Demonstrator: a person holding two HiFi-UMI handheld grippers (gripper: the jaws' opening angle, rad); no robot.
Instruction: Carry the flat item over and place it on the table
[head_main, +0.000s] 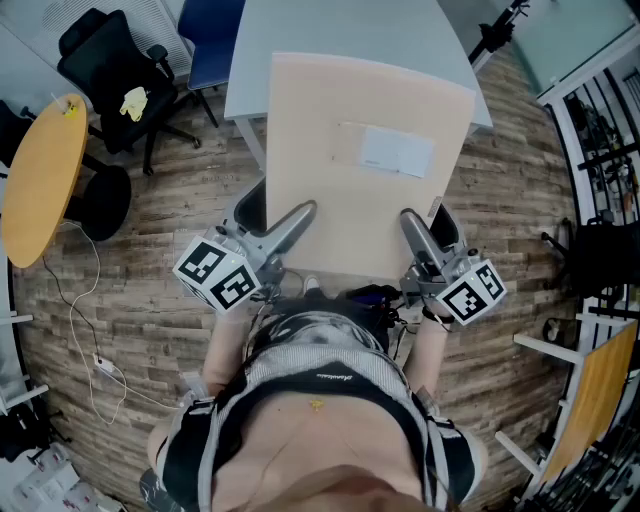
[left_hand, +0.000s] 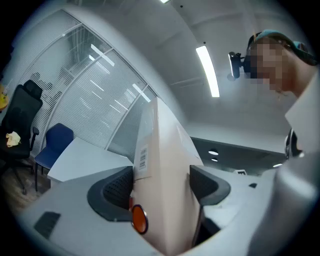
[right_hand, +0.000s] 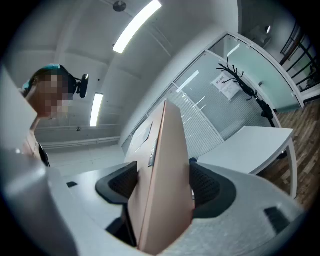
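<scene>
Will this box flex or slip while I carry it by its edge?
Probably stiff: the box juts out flat, with no sag. Likely light, as it looks like thin cardboard. Clamped only at its near edge by the left gripper and right gripper, it might droop.

Lit brightly and evenly by ceiling strip lights (left_hand: 207, 70), glaring white in both gripper views. Heavy fisheye curvature and dark vignetted corners there. Only faint, soft shadows on the wood floor (head_main: 150, 260). Nearest foreground slightly soft.
</scene>
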